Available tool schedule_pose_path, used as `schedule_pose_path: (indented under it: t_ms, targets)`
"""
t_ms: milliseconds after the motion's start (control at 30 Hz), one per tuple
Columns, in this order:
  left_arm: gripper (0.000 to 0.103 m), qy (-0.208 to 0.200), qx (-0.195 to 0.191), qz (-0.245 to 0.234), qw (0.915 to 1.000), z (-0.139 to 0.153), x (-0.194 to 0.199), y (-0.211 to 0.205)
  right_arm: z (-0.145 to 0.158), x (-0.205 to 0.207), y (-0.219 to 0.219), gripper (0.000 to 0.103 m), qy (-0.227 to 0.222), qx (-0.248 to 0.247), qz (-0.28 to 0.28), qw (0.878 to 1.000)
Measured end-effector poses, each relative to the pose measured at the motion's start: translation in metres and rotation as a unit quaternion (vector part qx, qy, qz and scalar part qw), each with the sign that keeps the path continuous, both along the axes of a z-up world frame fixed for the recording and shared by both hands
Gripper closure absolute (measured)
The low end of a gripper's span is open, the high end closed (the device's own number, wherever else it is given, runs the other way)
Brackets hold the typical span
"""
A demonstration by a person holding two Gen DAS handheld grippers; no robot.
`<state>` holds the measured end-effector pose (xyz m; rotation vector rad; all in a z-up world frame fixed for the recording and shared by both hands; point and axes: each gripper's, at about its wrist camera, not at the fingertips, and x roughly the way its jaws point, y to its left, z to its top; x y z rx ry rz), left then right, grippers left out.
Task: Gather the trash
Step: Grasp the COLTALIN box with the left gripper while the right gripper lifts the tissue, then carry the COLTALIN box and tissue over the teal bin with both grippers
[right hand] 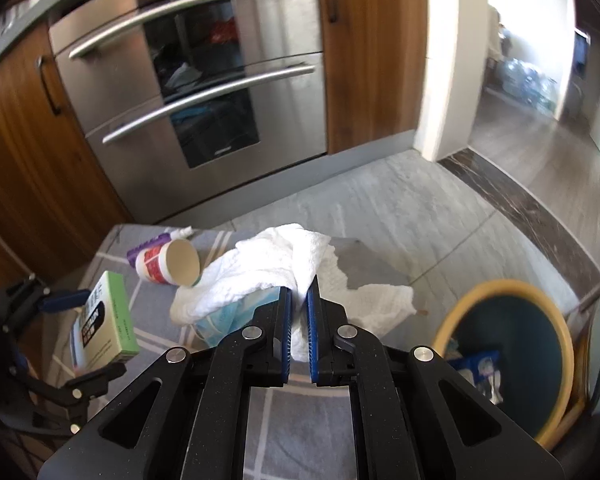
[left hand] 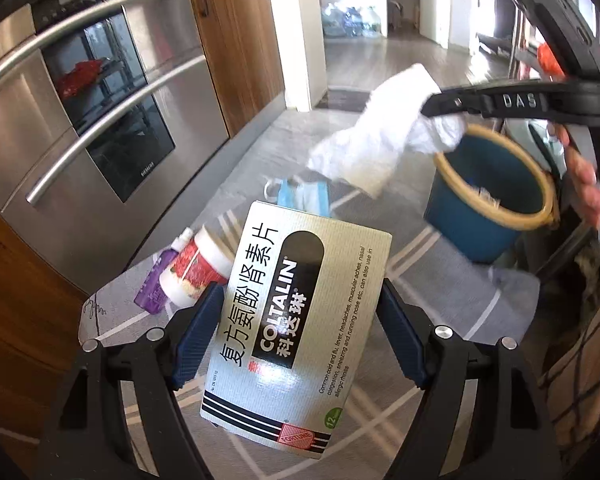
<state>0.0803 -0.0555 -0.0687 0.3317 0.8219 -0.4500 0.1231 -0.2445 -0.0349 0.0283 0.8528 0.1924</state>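
My left gripper [left hand: 300, 286] is shut on a white-and-green medicine box [left hand: 300, 320], its blue pads pressing both long sides, and holds it above the grey mat [left hand: 440, 280]. The right gripper [right hand: 301, 286] is shut on a crumpled white paper towel [right hand: 276, 264], which hangs from its fingertips; the left wrist view shows that towel [left hand: 364, 148] in the air beside the bin. A blue bin with a yellow rim [left hand: 496, 220] stands at the right and holds some packaging [right hand: 480, 368]. A blue face mask [left hand: 300, 196] lies on the mat.
A paper cup with red print [left hand: 196, 264] lies on its side next to a purple item [left hand: 156, 284] at the mat's left end. A steel oven [right hand: 204, 92] and wooden cabinets [right hand: 368, 52] stand behind. A person's hand [left hand: 588, 176] is at the right.
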Motion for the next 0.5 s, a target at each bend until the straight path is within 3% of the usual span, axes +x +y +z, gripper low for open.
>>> schedule_pose_path:
  t_ms: [167, 300, 500]
  targets:
    - [0.026, -0.026, -0.024, -0.003, 0.9994, 0.020, -0.013, -0.024, 0.020, -0.019, -0.027, 0.095, -0.026, 0.022, -0.033, 0.999]
    - [0.026, -0.023, -0.059, -0.008, 0.9980, 0.028, -0.016, -0.046, 0.028, -0.027, -0.049, 0.095, -0.034, 0.025, -0.060, 0.997]
    - [0.026, -0.035, -0.070, -0.038, 0.9962, 0.033, -0.015, -0.090, 0.030, -0.033, -0.098, 0.095, -0.037, 0.021, -0.128, 0.991]
